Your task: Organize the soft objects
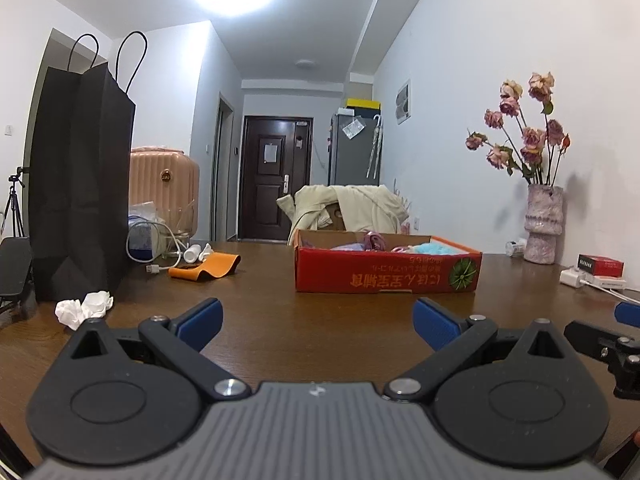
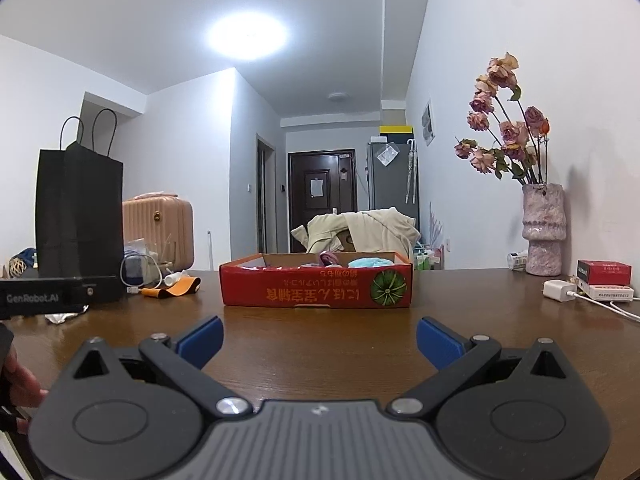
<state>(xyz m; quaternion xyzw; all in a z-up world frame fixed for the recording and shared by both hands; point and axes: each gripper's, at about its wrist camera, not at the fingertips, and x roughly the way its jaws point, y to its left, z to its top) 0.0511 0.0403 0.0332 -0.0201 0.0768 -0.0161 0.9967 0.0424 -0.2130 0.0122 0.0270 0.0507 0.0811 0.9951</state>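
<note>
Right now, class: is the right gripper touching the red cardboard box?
Apart. The right wrist view shows bare table between the open right gripper and the red cardboard box.

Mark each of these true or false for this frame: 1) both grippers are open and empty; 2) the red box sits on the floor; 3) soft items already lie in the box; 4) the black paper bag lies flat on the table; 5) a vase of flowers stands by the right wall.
1) True. The left gripper and right gripper both have their jaws spread wide with nothing between them.
2) False. The red box sits on the wooden table.
3) True. A light blue soft item and a pink one show above the box rim.
4) False. The black paper bag stands upright, handles up.
5) True. The vase of flowers stands on the table against the right wall.
</note>
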